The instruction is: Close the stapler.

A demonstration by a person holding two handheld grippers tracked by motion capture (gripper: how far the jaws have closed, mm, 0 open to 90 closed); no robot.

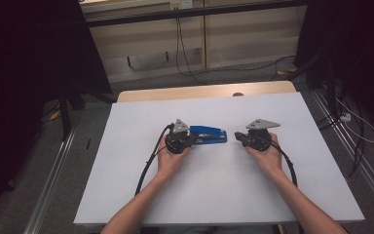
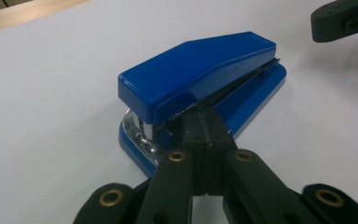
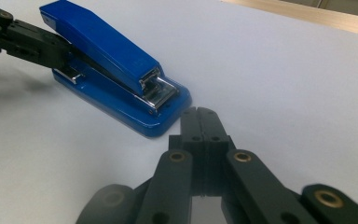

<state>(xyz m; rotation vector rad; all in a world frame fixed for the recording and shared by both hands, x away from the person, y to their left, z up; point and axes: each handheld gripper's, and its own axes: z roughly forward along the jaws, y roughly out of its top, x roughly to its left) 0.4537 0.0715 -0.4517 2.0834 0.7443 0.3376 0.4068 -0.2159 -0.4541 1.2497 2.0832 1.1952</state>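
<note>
High view: blue stapler point(image 1: 208, 134) is lying on the white table point(image 1: 224, 195) between both grippers. Left gripper view: left gripper point(image 2: 204, 119), jaws pressed together, is touching the stapler's side seam. Right gripper view: right gripper point(image 3: 200, 114), jaws likewise together and empty, is sitting just beside the stapler's mouth end; a careless push is likely sliding it away.

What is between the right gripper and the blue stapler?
Nothing: in the right gripper view, only a short bare strip of white table separates the shut right gripper from the blue plastic stapler.
</note>
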